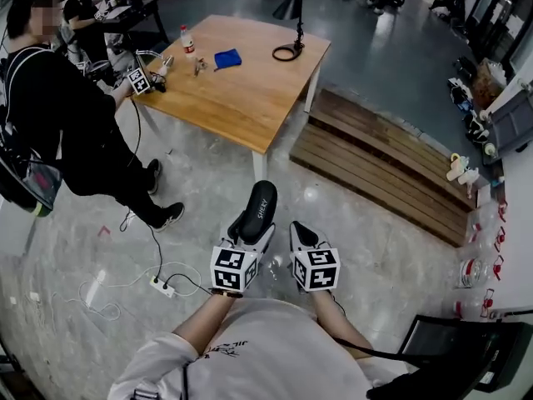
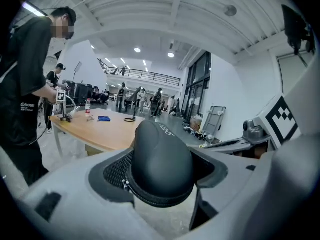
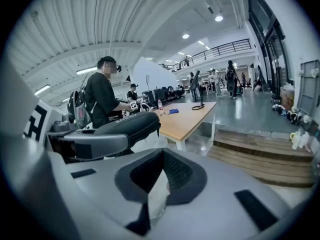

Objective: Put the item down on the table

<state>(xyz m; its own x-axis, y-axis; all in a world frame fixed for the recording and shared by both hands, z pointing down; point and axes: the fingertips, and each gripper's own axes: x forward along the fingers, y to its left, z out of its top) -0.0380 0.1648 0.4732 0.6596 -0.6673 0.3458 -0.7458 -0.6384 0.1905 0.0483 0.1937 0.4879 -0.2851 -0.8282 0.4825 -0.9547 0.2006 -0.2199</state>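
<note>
You are at the carry stage: your left gripper (image 1: pixel 248 242) has its fingers (image 2: pixel 75 184) clenched on the black zipped case (image 1: pixel 256 207), over the floor and well apart from the table (image 1: pixel 250 90). Next, carry it across, lower it onto bare wood, then release. Your right gripper (image 1: pixel 301 236) is closed on nothing; the case is zipped, contents hidden.

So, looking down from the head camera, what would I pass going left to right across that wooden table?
Checkered cube → bottle → blue cloth → black cable loop.
</note>
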